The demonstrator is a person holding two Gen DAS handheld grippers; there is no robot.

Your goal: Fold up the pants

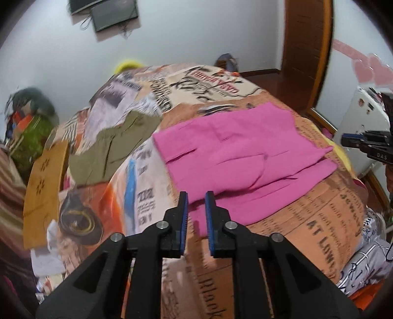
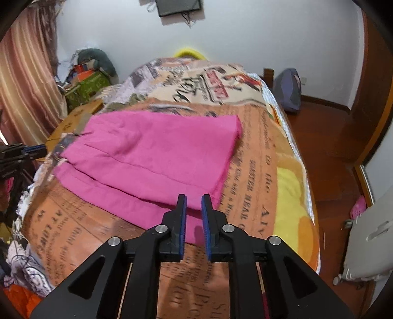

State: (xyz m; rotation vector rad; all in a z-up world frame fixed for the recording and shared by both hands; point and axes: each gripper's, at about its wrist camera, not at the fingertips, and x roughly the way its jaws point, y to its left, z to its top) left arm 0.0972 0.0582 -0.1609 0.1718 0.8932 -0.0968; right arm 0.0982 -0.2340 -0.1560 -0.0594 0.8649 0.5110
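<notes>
Now my left gripper (image 1: 196, 196) and right gripper (image 2: 194, 200) both hang above the near edge of the pink pants (image 1: 243, 149), jaws parted with a narrow gap and nothing between the blue pads (image 1: 209, 216). Folded into a flat stack, the pants lie across the newsprint-patterned blanket (image 1: 319, 220) on the bed, well apart from an olive garment (image 1: 115, 144) lying further back on my left side. Beyond it, a cardboard box (image 1: 44, 193) leans at the bedside, and a dark screen (image 2: 179, 6) hangs on the white wall.
</notes>
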